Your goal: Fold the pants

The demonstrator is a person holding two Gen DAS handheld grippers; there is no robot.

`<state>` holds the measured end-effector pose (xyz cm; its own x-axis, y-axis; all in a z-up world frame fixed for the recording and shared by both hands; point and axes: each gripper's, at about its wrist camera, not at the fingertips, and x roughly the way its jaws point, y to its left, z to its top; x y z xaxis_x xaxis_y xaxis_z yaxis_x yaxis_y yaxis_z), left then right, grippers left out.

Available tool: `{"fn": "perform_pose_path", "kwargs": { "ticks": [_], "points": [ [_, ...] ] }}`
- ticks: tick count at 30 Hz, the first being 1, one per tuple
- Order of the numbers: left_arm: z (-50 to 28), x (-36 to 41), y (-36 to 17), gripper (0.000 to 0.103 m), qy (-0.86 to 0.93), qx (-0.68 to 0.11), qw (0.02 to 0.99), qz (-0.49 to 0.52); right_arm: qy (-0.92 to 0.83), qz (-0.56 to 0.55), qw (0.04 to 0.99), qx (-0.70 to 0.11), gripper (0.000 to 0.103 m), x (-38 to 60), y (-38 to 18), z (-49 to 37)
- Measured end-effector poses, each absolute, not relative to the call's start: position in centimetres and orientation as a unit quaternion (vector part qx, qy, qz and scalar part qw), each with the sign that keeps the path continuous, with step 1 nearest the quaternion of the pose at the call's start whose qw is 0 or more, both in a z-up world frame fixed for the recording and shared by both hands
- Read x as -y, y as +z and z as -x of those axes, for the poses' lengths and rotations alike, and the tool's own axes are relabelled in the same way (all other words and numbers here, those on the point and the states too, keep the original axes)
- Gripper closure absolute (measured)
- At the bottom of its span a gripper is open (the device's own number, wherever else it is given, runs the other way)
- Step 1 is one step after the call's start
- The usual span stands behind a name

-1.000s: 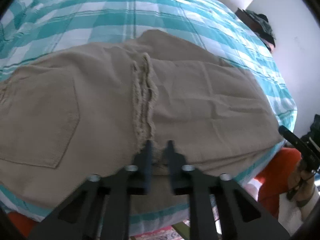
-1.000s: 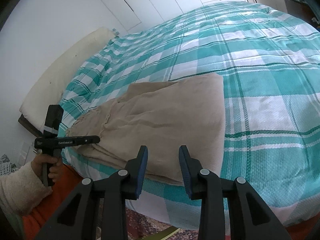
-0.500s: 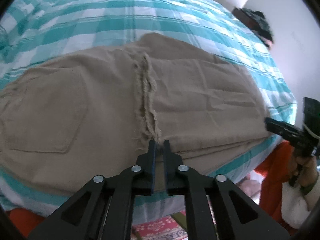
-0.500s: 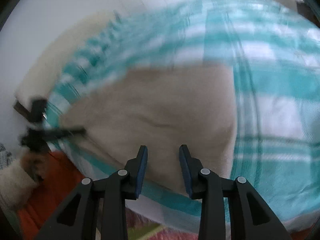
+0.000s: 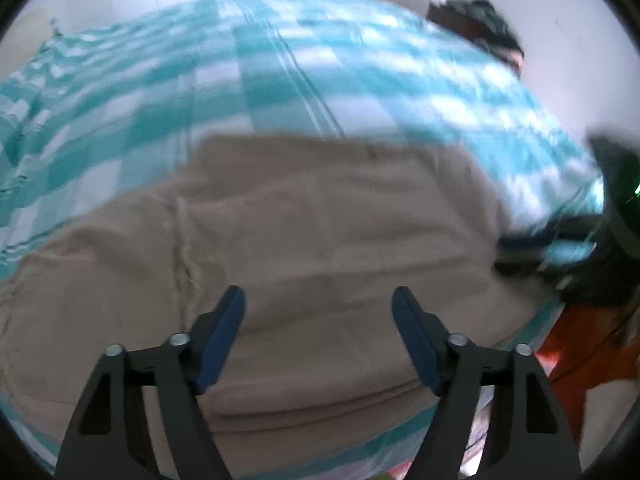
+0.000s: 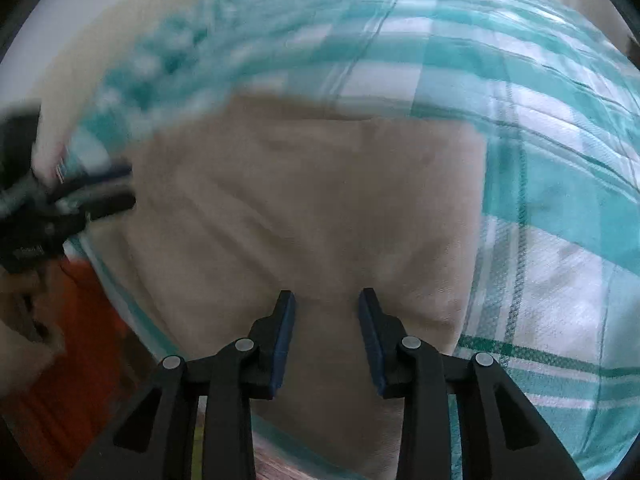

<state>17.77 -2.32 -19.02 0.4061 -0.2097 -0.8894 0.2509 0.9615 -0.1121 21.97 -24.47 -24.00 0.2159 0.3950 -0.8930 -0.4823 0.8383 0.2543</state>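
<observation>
The beige pants [image 5: 304, 240] lie folded on the teal and white checked bedspread [image 5: 272, 72], near the bed's front edge. My left gripper [image 5: 318, 300] is wide open and empty, just above the pants' near part. My right gripper [image 6: 326, 300] is open and empty over the near end of the pants [image 6: 312, 208]. The left gripper also shows blurred at the left of the right wrist view [image 6: 92, 192]. The right gripper shows blurred at the right of the left wrist view [image 5: 532, 248]. Both views are motion-blurred.
The bedspread [image 6: 540, 140] reaches far back and to the right. An orange garment of the person [image 5: 580, 344] is beside the bed's front edge. A dark object [image 5: 488, 36] stands by the white wall at the back right.
My left gripper has opened wide from nearly shut and moved right along the pants. My right gripper has moved in closer over the pants, its opening unchanged.
</observation>
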Motion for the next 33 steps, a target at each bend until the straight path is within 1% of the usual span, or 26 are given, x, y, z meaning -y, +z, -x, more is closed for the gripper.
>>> {"fn": "perform_pose_path", "kwargs": {
  "ticks": [1,2,7,8,9,12,13,14,16,18,20,22,25,27,28,30,33],
  "points": [
    [-17.6,2.4,-19.6,0.042,-0.137,-0.539,0.831,-0.021,0.284,0.048,0.777,-0.560,0.068,24.2,-23.6,-22.1],
    [-17.2,2.2,-20.4,0.045,-0.137,-0.552,0.822,-0.017,0.288,0.052,0.772,-0.565,0.069,24.1,-23.0,-22.5],
    [-15.8,0.8,-20.6,0.045,-0.126,-0.554,0.823,0.016,0.270,0.053,0.811,-0.516,0.068,24.0,-18.7,-26.6],
    [-15.7,0.7,-20.5,0.045,-0.125,-0.555,0.822,0.015,0.266,0.048,0.814,-0.514,0.065,23.8,-18.8,-27.4],
    [-15.6,0.8,-20.5,0.045,-0.124,-0.556,0.822,0.013,0.262,0.041,0.813,-0.518,0.063,23.7,-19.4,-28.3],
    [-15.4,1.2,-20.4,0.045,-0.117,-0.557,0.822,0.007,0.242,0.024,0.774,-0.584,0.062,23.2,-24.6,-30.6],
    [-15.3,1.2,-20.3,0.045,-0.113,-0.558,0.822,0.006,0.241,0.018,0.772,-0.588,0.062,23.3,-25.6,-30.6],
    [-15.4,1.3,-20.2,0.043,-0.109,-0.557,0.823,0.004,0.240,0.018,0.780,-0.577,0.063,23.4,-25.4,-30.2],
    [-15.3,1.4,-20.1,0.038,-0.101,-0.555,0.825,0.001,0.230,0.015,0.795,-0.561,0.063,23.8,-23.9,-29.0],
    [-15.3,1.3,-20.2,0.032,-0.091,-0.552,0.829,-0.002,0.243,0.003,0.811,-0.532,0.063,24.2,-21.2,-26.8],
    [-15.3,1.1,-20.2,0.031,-0.086,-0.552,0.830,0.002,0.255,0.011,0.824,-0.505,0.063,24.3,-19.0,-23.7],
    [-15.2,1.0,-20.1,0.029,-0.081,-0.550,0.831,0.002,0.267,0.006,0.827,-0.495,0.063,24.5,-18.4,-21.0],
    [-15.0,1.0,-20.1,0.026,-0.075,-0.547,0.834,-0.003,0.267,0.000,0.827,-0.495,0.063,24.4,-19.5,-18.1],
    [-14.8,1.0,-20.1,0.025,-0.073,-0.546,0.835,-0.006,0.255,-0.010,0.813,-0.523,0.062,24.4,-22.2,-17.1],
    [-14.7,1.0,-20.0,0.025,-0.072,-0.544,0.836,-0.007,0.247,-0.034,0.815,-0.522,0.062,24.9,-23.1,-16.7],
    [-14.6,1.0,-19.9,0.024,-0.070,-0.541,0.838,-0.009,0.245,-0.055,0.820,-0.514,0.062,25.2,-23.4,-16.4],
    [-14.4,0.9,-19.8,0.024,-0.068,-0.539,0.839,-0.009,0.244,-0.048,0.820,-0.515,0.062,25.2,-23.6,-16.5]
  ]
}}
